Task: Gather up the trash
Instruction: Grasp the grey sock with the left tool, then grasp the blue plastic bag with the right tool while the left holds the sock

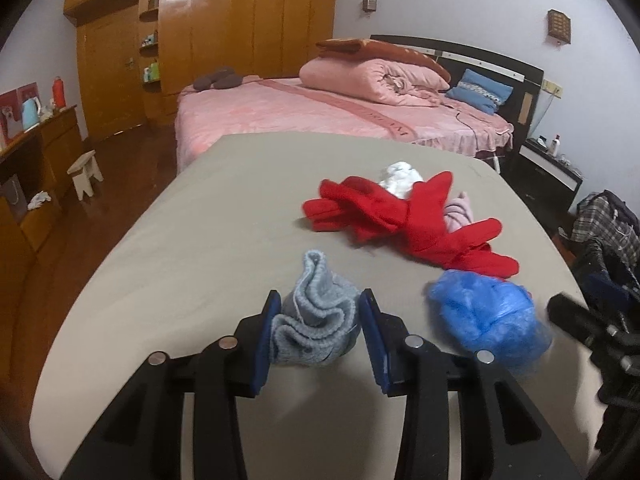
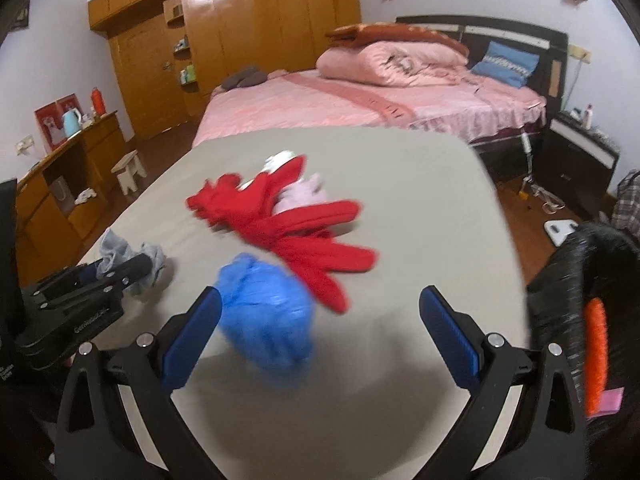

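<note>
Two grippers are recorded over a grey-beige table top, both pointed downward.

Item 1, left gripper: its blue pads are seen pressed against either side of a bunched grey knit sock, ribbed and soft, its cuff standing up beyond the fingertips. The sock is judged gripped and ready to be lifted.

Item 2, right gripper: jaws are held wide apart, nothing pressed. A crumpled blue plastic bag, thin, glossy and wrinkled, lies between the fingers, close against the left pad; contact cannot be confirmed through the blur.

Step in hand: pick-up of pieces, one per gripper. The next move is judged to call for the right gripper to be centred over the bag and closed gently, since thin film collapses and may slip.

Item 3, beyond both grippers: red gloves, fleecy, fingers splayed, piled over a pale pink cloth and a white crumpled wad.

Item 4, to the right of the right gripper: a dark bag-like receptacle is noted; its use is uncertain.
</note>
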Tool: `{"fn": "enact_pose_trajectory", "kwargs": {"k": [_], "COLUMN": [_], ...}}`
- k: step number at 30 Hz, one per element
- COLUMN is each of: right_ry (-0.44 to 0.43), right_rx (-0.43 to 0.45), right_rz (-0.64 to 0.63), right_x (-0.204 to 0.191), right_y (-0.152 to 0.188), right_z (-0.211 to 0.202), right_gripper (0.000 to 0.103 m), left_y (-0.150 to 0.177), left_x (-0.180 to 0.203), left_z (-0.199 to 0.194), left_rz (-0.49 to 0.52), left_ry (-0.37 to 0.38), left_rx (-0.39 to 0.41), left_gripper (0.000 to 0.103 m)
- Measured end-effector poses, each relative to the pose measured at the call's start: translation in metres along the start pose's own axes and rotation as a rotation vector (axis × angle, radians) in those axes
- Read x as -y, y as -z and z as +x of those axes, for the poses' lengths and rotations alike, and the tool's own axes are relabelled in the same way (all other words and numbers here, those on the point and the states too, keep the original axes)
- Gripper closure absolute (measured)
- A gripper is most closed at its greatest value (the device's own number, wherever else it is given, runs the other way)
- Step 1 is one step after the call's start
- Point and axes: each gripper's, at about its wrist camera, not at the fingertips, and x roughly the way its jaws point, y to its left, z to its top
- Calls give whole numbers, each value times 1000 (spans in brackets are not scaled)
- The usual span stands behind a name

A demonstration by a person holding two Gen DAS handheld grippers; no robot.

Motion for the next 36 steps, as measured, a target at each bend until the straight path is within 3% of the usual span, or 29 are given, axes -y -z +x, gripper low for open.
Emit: {"fn": "enact_pose_trajectory", "kwargs": {"k": [2, 4, 11, 15, 18, 23, 28, 32, 36], "right_ry": [-10, -19, -9, -50, -79, -96, -91, -89, -91], "right_rx": [-18, -34, -76, -113, -112, -98, -96, -100, -89], "right_rz": [-4, -21, -46, -53, -67, -64, -62, -56, -61], "right_x": [-10, -18, -28, -31, -33, -29, -25, -21, -21], "right_y": [3, 5, 4, 4, 3, 3, 5, 5, 4], "right_z": [6, 12, 34, 44, 41, 28, 22, 23, 18], "right_gripper": [7, 20, 33, 49, 55, 57, 57, 57, 57], "left_y": [0, 0, 3, 2, 3, 5, 6, 8, 9], "left_x": [-2, -4, -16, -20, -19, -18, -17, -18, -21], "left_z": [0, -1, 0, 0, 1, 8, 19, 27, 28], "left_rz": [7, 18, -5, -11, -10, -10, -12, -20, -37], "left_ry": [-7, -12, -10, -6, -2, 7, 1, -6, -8], "left_rx": [2, 2, -2, 0, -2, -30, -72, -108, -119], "left_gripper": [63, 63, 67, 67, 69, 69, 56, 55, 61]}}
